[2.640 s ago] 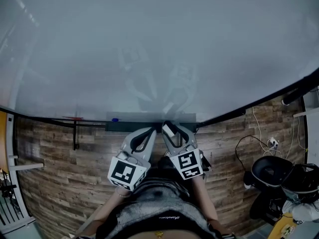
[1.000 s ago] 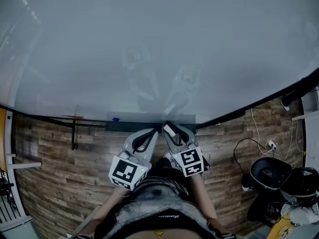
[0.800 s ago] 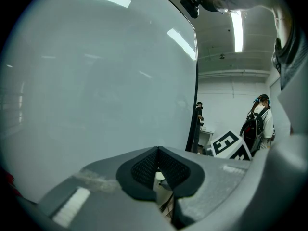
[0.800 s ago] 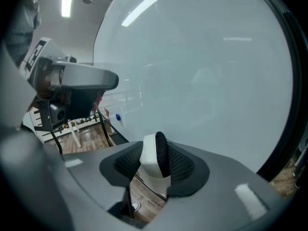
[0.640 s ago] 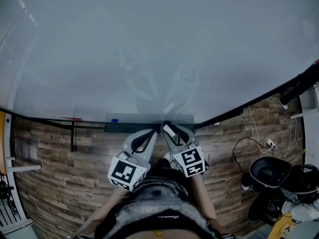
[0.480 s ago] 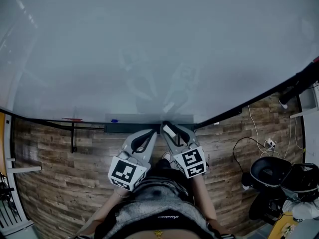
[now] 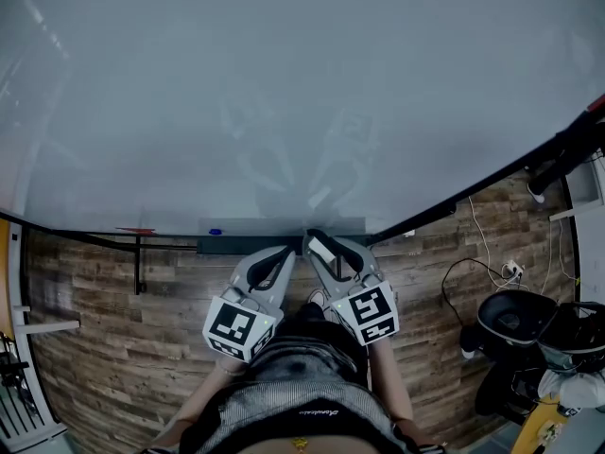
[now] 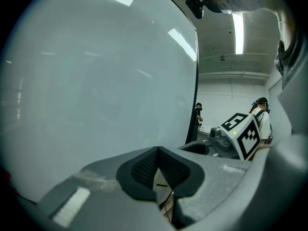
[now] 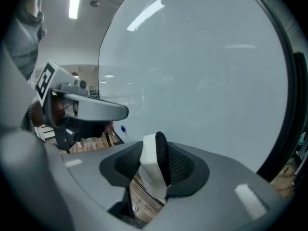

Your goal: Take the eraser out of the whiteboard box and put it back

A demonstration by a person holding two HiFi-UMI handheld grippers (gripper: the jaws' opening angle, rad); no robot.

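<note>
Clamping eraser [image 9: 149, 160] in R gripper [image 7: 316, 245] jaws; L gripper [image 8: 159, 171] jaws pinched together.

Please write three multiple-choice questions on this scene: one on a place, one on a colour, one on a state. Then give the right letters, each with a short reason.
1. Where is the eraser?
A) between the jaws of the left gripper
B) between the jaws of the right gripper
C) in neither gripper

2. Which colours does the eraser have?
A) red and yellow
B) all green
C) white and black

3. How do the left gripper's jaws stand?
A) closed, with nothing between them
B) wide apart
C) closed on the eraser

Answers:
1 B: the right gripper view shows the eraser clamped upright between its pads.
2 C: that view shows a white body with a black layer on one side.
3 A: in the left gripper view the two pads meet and nothing is between them.
</note>
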